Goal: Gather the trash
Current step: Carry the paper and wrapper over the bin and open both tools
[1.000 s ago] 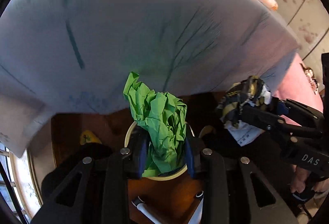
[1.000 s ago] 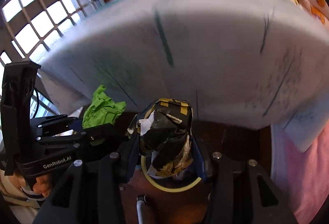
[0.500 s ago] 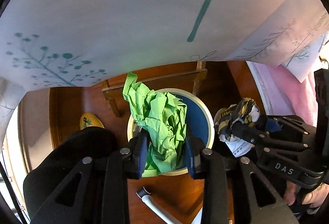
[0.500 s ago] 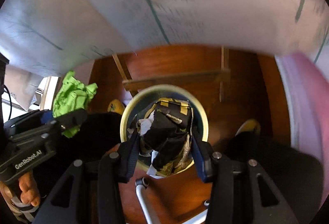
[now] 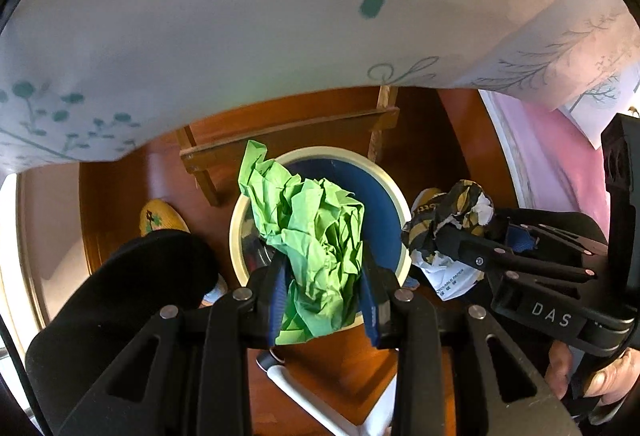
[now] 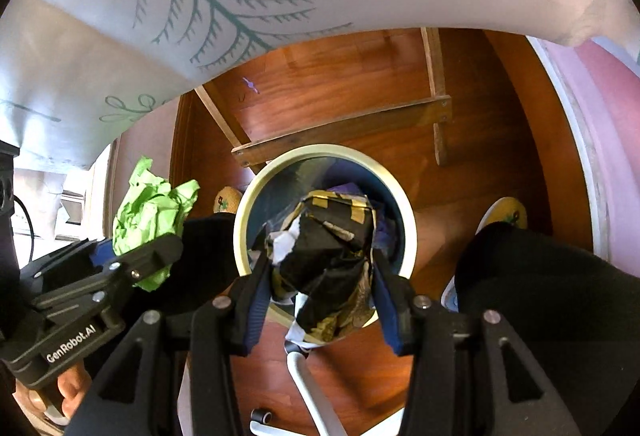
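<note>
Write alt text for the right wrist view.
The right gripper clamps a crumpled black-and-gold wrapper directly above a round cream-rimmed bin on a wooden floor. At left, the left gripper holds crumpled green paper.

The bin (image 6: 404,208) stands on the floor (image 6: 340,84) before the table's edge, apparently between two slippered feet (image 6: 505,217).

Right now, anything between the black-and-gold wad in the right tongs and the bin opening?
Nothing. In the right wrist view the black-and-gold wad, clamped in the right tongs, hangs over the bin with only open air and trash already inside below it.
</note>
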